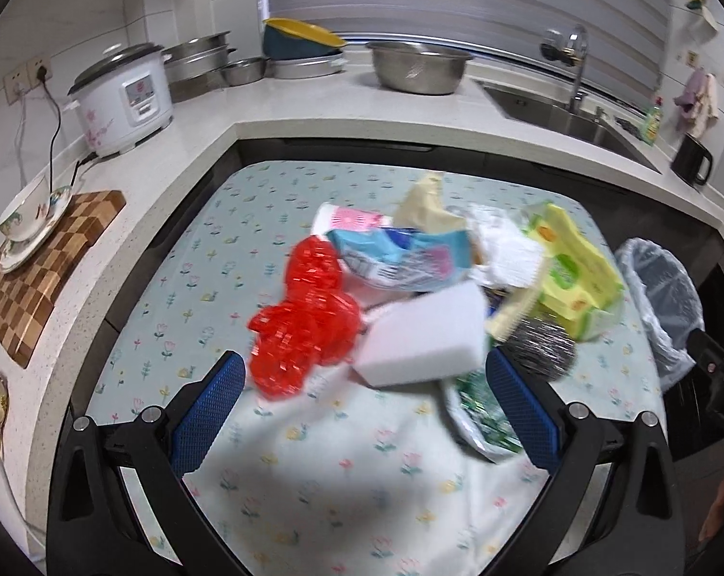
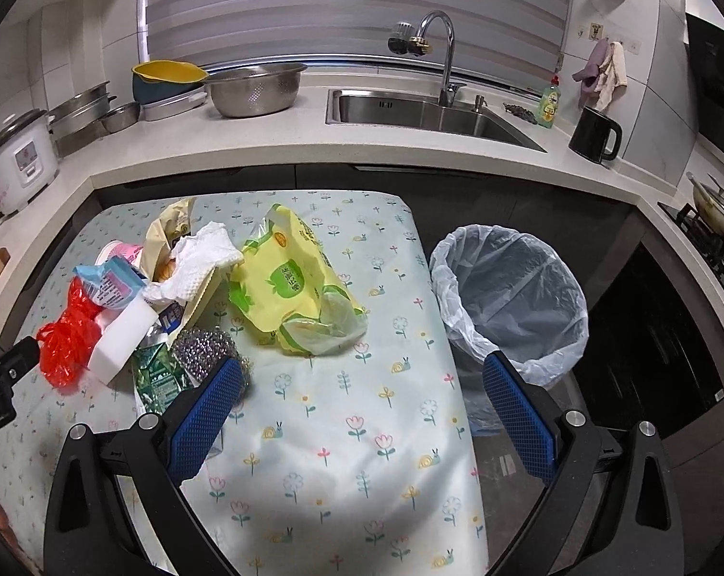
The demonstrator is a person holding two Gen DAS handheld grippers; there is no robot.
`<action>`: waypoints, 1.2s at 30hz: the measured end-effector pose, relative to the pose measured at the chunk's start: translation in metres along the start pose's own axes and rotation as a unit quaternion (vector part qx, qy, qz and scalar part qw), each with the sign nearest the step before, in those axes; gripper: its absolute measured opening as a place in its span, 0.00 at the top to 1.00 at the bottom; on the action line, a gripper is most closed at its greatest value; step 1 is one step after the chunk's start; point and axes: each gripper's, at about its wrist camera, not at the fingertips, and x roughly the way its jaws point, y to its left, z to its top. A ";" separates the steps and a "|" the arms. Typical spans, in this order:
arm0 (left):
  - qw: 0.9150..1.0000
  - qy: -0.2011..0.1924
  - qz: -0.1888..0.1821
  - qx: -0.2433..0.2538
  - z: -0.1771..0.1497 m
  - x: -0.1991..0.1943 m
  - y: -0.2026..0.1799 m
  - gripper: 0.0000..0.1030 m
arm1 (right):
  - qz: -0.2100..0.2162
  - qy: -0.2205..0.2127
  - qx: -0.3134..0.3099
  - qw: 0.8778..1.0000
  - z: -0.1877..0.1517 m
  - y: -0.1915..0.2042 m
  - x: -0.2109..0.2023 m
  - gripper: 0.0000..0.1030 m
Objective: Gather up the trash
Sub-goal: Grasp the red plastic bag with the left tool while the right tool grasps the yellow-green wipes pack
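Note:
A heap of trash lies on the flowered table point(image 2: 342, 432): a red plastic bag point(image 1: 302, 321), a white sponge block point(image 1: 424, 336), a blue wrapper point(image 1: 400, 254), white paper towel point(image 2: 198, 259), a yellow wipes pack point(image 2: 290, 288), a steel scourer point(image 2: 203, 348) and a green foil packet point(image 2: 158, 377). My left gripper point(image 1: 364, 377) is open just in front of the red bag and the sponge, holding nothing. My right gripper point(image 2: 362, 384) is open over bare cloth at the table's right side, its left finger beside the scourer. A lined bin point(image 2: 510, 297) stands right of the table.
A counter wraps around behind with a rice cooker point(image 1: 124, 96), metal bowls point(image 2: 254, 89), a sink point(image 2: 429, 113) with a tap, a soap bottle point(image 2: 549, 103) and a black jug point(image 2: 594, 137). A checkered board point(image 1: 50, 259) with a cup sits left. A stove pan point(image 2: 719, 209) is far right.

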 end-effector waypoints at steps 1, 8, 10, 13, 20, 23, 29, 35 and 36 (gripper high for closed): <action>1.000 0.005 0.001 -0.006 0.003 0.009 0.008 0.07 | 0.003 0.000 0.000 1.000 0.003 0.003 0.007 0.07; 0.999 0.029 0.000 -0.026 0.019 0.064 0.039 0.07 | -0.003 0.002 -0.010 1.000 0.029 0.024 0.063 0.13; 0.999 0.037 -0.004 -0.026 0.022 0.080 0.044 0.07 | -0.003 0.007 -0.008 1.000 0.033 0.025 0.077 0.15; 0.998 0.050 -0.007 -0.032 0.024 0.101 0.049 0.07 | -0.007 0.017 -0.008 1.000 0.038 0.029 0.099 0.20; 0.996 0.078 -0.028 -0.033 0.020 0.130 0.056 0.31 | -0.006 0.044 -0.014 0.999 0.036 0.040 0.141 0.31; 0.995 0.085 -0.034 -0.042 0.019 0.133 0.061 0.42 | -0.001 0.057 -0.017 0.998 0.031 0.046 0.151 0.45; 0.995 0.079 -0.038 -0.044 0.019 0.124 0.066 0.69 | 0.017 0.058 -0.013 0.998 0.026 0.050 0.145 0.85; 0.997 0.049 -0.033 -0.046 0.026 0.096 0.069 0.76 | 0.010 0.025 0.004 1.000 0.035 0.037 0.113 0.92; 0.997 0.043 -0.034 -0.046 0.028 0.090 0.069 0.76 | 0.009 0.016 0.008 1.000 0.037 0.033 0.105 0.92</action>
